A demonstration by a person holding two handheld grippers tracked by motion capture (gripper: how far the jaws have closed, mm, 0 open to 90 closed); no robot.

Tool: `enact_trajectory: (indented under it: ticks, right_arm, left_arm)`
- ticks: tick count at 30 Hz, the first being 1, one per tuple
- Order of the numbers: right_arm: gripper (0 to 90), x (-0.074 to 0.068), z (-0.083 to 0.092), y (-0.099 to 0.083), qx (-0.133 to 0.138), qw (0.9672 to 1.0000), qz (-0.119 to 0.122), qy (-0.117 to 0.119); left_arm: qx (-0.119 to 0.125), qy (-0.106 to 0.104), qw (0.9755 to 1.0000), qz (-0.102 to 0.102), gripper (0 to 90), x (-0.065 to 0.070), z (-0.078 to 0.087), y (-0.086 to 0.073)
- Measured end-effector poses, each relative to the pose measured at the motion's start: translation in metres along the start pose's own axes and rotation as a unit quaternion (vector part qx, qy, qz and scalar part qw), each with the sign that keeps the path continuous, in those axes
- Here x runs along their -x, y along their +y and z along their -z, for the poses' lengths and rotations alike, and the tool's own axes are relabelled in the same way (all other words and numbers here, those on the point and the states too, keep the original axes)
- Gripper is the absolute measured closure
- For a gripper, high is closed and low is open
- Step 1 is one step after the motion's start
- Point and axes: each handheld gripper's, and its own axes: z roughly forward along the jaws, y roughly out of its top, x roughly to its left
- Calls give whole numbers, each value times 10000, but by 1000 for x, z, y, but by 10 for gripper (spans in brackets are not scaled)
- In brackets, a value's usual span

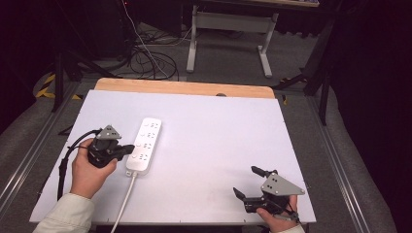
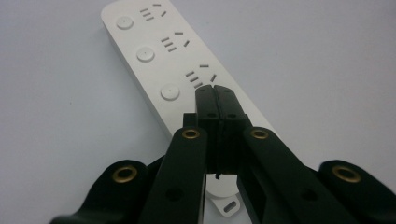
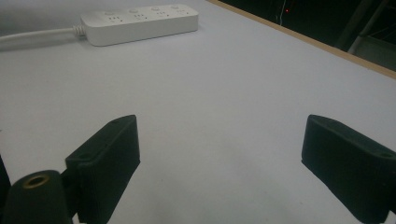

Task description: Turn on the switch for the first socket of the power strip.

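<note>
A white power strip lies on the pale table, its cord running toward the front edge. My left gripper is shut, with nothing between its jaws, and its tips hover over the strip's near end. In the left gripper view the closed jaws of my left gripper point at the power strip, just beside a round button. My right gripper stands open near the front right corner, holding nothing. In the right gripper view its wide-spread fingers frame bare table, with the power strip far off.
The white table top has a wooden strip along its far edge. Beyond it stand a desk frame and loose cables on the floor. Metal rails run along both sides.
</note>
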Motion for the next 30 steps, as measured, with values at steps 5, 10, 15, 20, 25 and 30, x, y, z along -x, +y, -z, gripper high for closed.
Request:
enact_trajectory:
  ticks: [5,10,15,20,25,30]
  right_arm:
    - [120,0,0,0,3,10000,-6,3]
    - [120,0,0,0,8,10000,-13,0]
    - [120,0,0,0,11,10000,-27,8]
    - [120,0,0,0,11,10000,-31,13]
    - [120,0,0,0,12,10000,-31,20]
    - [120,1,0,0,17,10000,-32,19]
  left_arm:
    - [-84,-122,9999,-34,900,-1,-6,0]
    - [-148,-161,9998,-4,900,-4,-12,-3]
    - [-200,-224,9995,32,900,-7,-15,-5]
    - [-287,-219,9993,31,900,-8,-20,-6]
    - [-299,-159,9994,-7,900,-8,-24,-7]
    - [-331,-106,9994,20,900,-9,-27,-8]
